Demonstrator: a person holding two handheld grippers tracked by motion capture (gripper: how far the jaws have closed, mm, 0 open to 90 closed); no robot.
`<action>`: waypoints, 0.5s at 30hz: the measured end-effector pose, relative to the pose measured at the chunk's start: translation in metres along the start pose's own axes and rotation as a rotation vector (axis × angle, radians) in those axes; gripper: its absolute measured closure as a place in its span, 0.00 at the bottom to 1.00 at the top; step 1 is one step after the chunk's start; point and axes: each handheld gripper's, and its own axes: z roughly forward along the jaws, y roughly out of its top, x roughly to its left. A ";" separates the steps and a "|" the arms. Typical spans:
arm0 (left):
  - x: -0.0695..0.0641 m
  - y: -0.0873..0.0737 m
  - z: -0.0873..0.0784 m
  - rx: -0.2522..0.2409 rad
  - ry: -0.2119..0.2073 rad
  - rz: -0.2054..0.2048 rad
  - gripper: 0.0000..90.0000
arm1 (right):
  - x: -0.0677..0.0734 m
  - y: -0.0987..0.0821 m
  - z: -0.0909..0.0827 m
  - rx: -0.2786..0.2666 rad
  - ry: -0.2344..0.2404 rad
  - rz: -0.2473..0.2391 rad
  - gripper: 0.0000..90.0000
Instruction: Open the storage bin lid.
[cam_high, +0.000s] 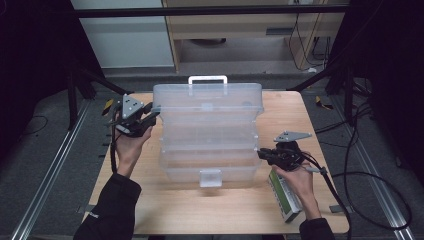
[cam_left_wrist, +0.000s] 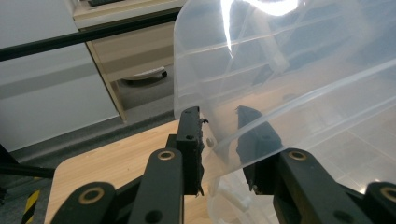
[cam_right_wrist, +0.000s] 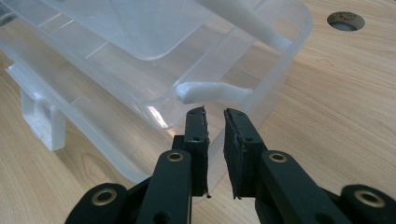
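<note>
The left gripper's (cam_left_wrist: 219, 140) fingers clench the raised lid edge of the clear plastic tiered toolbox (cam_high: 207, 132). The right gripper's (cam_right_wrist: 215, 122) fingers pinch the rim of its lower tray. The toolbox stands mid-worktop (cam_high: 225, 210), a green-white carton (cam_high: 285, 197) near its right side.

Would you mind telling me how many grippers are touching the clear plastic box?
2: the left gripper at the raised lid corner of the clear plastic box, and the right gripper at its right end, jaws nearly together.
</note>
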 end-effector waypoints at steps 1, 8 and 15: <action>0.001 0.001 0.001 0.002 0.002 0.004 0.79 | 0.000 0.000 0.000 0.002 -0.003 -0.003 0.89; 0.003 0.005 0.006 0.005 0.011 -0.001 0.81 | 0.003 0.001 0.000 0.008 -0.018 -0.009 0.89; 0.005 0.008 0.010 0.006 0.010 -0.005 0.82 | 0.005 0.000 -0.001 0.014 -0.010 -0.010 0.89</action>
